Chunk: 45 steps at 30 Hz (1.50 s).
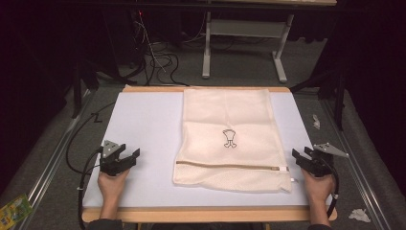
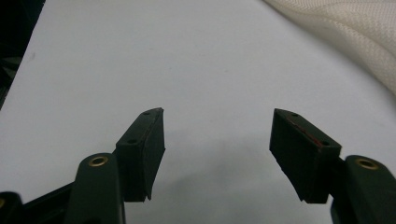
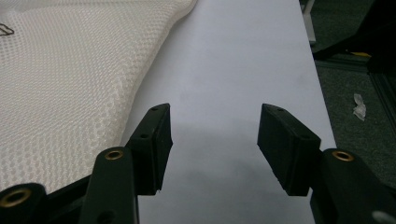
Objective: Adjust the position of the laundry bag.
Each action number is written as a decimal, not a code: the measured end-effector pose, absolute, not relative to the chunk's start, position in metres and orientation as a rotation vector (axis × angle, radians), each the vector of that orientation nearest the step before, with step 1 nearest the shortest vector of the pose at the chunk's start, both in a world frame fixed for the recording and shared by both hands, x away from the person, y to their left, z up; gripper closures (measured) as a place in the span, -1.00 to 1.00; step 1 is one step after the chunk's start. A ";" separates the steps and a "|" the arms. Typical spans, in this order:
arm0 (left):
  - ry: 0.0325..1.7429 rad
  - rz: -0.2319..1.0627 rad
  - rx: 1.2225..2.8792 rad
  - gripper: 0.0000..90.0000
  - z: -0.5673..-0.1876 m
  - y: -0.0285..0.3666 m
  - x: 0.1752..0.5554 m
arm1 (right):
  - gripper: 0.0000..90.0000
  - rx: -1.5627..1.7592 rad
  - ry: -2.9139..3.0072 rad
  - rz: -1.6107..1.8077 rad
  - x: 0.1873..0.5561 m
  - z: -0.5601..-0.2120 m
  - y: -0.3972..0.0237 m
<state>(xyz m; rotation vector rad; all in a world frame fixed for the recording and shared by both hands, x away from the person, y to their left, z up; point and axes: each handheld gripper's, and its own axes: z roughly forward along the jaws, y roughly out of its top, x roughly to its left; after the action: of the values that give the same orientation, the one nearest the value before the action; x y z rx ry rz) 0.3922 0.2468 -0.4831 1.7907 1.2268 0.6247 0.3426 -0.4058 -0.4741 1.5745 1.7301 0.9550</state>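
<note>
Lying flat in the middle of the table (image 1: pixel 143 120), the mesh bag (image 1: pixel 230 139) sits between both grippers. Left gripper (image 1: pixel 128 157) rests well left of the bag, right gripper (image 1: pixel 300 157) just beside its right edge; both gape wide, holding nothing.

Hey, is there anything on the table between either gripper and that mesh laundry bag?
Nothing visible. The mesh bag lies flat mid-table. The left gripper and right gripper sit at its two sides, jaws open, with only bare white table surface between each and the bag. In the right gripper view the bag's edge lies just beside the jaws.
</note>
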 end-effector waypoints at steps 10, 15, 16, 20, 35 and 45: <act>1.247 0.604 1.769 -0.18 -0.482 0.249 0.395 | 0.11 1.566 1.714 0.957 0.341 -0.473 -0.406; 1.266 0.585 1.769 -0.18 -0.479 0.250 0.398 | 0.14 1.598 1.694 1.009 0.340 -0.470 -0.410; 1.270 0.569 1.777 -0.19 -0.477 0.249 0.398 | 0.14 1.595 1.702 1.013 0.340 -0.470 -0.410; 1.287 0.535 1.780 -0.20 -0.474 0.244 0.399 | 0.14 1.595 1.723 1.021 0.341 -0.471 -0.408; 1.219 0.428 1.854 -0.10 -0.464 0.212 0.398 | 0.14 1.601 1.799 1.069 0.340 -0.464 -0.397; 1.140 0.393 1.896 -0.11 -0.454 0.184 0.400 | 0.23 1.589 1.851 1.090 0.344 -0.456 -0.387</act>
<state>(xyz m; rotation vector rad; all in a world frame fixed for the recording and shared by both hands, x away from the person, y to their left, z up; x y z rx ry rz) 0.3998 0.1839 -0.4539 1.8957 1.1402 0.3929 0.3442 -0.3867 -0.4560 1.5885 1.8512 1.0901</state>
